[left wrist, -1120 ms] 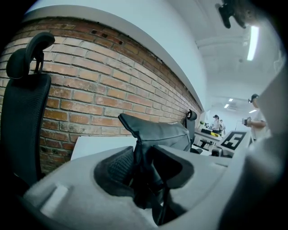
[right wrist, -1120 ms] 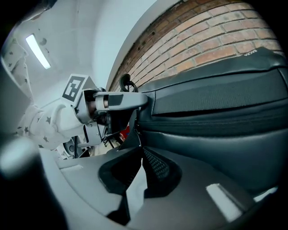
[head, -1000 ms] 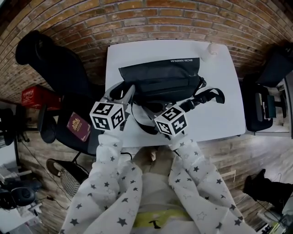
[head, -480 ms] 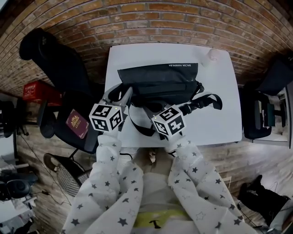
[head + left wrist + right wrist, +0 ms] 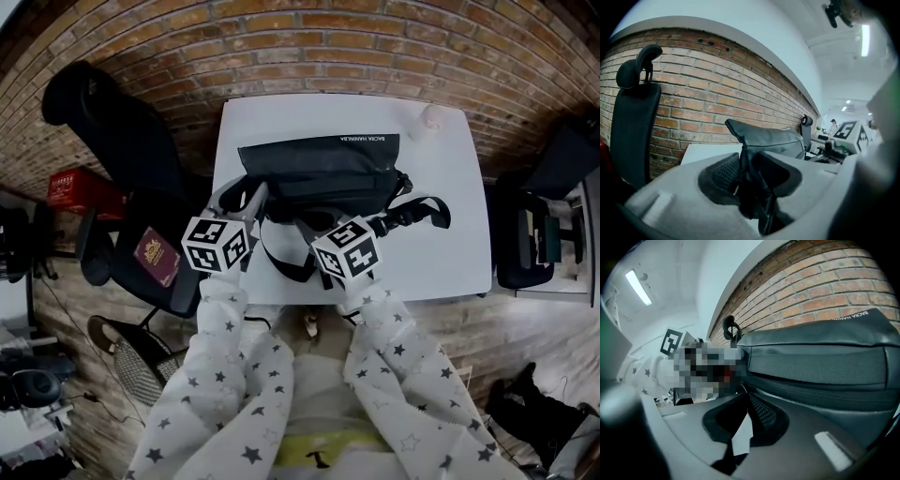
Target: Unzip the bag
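A black bag (image 5: 323, 169) lies on the white table (image 5: 441, 234), its strap (image 5: 422, 208) trailing off to the right. My left gripper (image 5: 251, 195) is at the bag's left end. In the left gripper view it (image 5: 747, 173) is shut on a fold of the black bag fabric (image 5: 768, 138). At the bag's near side, my right gripper (image 5: 314, 223) has its jaws almost together. In the right gripper view its tips (image 5: 743, 397) pinch a thin dark pull below the bag's zip line (image 5: 820, 366).
A black office chair (image 5: 103, 131) stands left of the table with a dark red booklet (image 5: 157, 256) on its seat. A red box (image 5: 80, 192) sits further left. A small pale object (image 5: 429, 117) rests at the table's far right corner. A brick wall runs behind.
Both grippers keep their hold at the bag and have hardly moved. The head view has shifted slightly.
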`<action>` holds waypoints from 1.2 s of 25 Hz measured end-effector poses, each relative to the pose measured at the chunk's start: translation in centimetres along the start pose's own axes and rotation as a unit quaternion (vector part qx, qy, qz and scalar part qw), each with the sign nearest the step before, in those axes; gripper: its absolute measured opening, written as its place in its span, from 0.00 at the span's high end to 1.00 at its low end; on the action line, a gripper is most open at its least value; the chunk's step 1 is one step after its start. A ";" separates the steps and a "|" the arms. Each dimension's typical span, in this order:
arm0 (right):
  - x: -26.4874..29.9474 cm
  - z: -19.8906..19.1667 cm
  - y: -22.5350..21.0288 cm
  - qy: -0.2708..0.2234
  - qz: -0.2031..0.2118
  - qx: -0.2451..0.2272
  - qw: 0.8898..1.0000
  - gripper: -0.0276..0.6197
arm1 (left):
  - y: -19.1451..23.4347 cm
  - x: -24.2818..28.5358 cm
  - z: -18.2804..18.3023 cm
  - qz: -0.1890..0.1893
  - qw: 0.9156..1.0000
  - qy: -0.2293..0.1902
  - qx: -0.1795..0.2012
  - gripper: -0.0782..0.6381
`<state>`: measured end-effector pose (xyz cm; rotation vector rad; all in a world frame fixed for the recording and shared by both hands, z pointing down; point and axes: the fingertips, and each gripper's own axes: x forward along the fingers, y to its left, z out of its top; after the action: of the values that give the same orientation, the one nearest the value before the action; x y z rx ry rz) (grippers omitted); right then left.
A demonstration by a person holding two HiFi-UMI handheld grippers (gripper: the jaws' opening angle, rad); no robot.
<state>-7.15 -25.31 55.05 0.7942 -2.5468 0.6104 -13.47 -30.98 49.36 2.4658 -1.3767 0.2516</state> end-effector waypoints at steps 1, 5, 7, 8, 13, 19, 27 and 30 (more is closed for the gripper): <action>-0.1 0.0 -0.1 0.001 -0.001 -0.002 1.000 0.93 | 0.0 0.0 0.0 0.000 1.000 -0.001 0.000 0.70; -0.2 -0.2 -0.6 0.003 -0.014 0.004 1.000 0.93 | 0.1 0.0 -0.1 0.001 1.000 -0.001 -0.001 0.70; -0.4 -0.1 -0.9 0.001 -0.018 0.008 1.000 0.93 | 0.2 0.0 0.0 0.002 1.000 -0.001 0.000 0.70; -0.4 0.0 -1.0 0.000 -0.018 0.008 1.000 0.93 | 0.3 0.0 0.0 0.003 1.000 -0.002 0.000 0.70; -0.6 0.0 -1.5 -0.001 -0.036 0.007 0.999 0.93 | 0.4 -0.1 0.0 0.009 1.000 -0.001 0.000 0.70; -1.6 0.0 -3.4 -0.010 -0.067 0.024 0.997 0.93 | 0.7 -0.2 -0.1 0.021 1.000 -0.004 0.000 0.70; -3.1 -0.1 -4.9 -0.017 -0.095 0.034 0.995 0.93 | 1.1 -0.4 0.0 0.037 0.999 -0.008 -0.003 0.70; -3.5 -0.1 -5.4 -0.019 -0.106 0.040 0.993 0.93 | 1.3 -0.5 0.1 0.042 0.999 -0.009 -0.005 0.70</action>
<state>-1.16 -27.78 54.91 1.0979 -2.4416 0.6349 -14.80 -31.24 49.36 2.4108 -1.4876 0.2399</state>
